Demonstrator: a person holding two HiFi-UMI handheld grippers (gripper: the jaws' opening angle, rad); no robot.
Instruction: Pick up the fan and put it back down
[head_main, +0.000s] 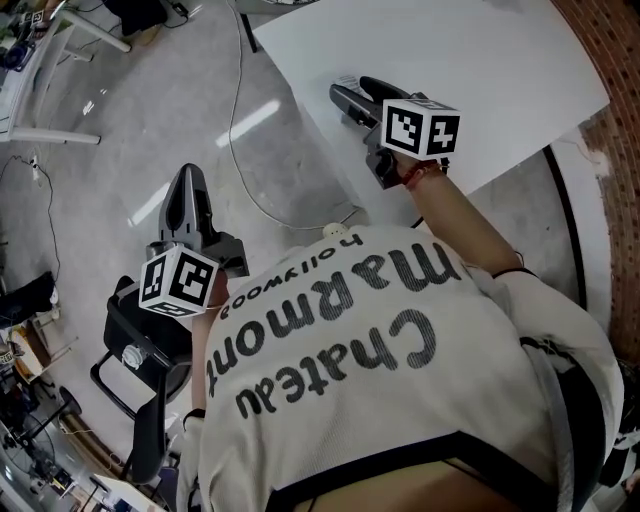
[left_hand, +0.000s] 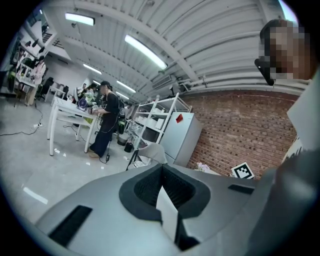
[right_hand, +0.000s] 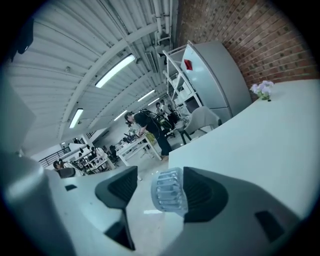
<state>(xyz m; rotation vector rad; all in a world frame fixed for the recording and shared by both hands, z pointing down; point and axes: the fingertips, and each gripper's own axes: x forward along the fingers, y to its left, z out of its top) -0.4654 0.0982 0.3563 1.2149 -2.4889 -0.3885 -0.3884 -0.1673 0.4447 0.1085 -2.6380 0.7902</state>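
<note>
Right gripper (head_main: 350, 86) over white table (head_main: 500, 60); brick wall (right_hand: 240, 40).

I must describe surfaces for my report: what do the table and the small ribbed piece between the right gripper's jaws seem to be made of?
Table: smooth white board, probably laminate; flat, even colour, no grain. Ribbed piece: translucent plastic, it seems; light shows through its moulded ribs.

In the right gripper view I see only a ribbed, clear piece of the fan (right_hand: 170, 191); one jaw hides the rest. In the head view the right gripper (head_main: 352, 90) covers nearly all of it. The table (head_main: 500, 60) runs off the top edge.
</note>
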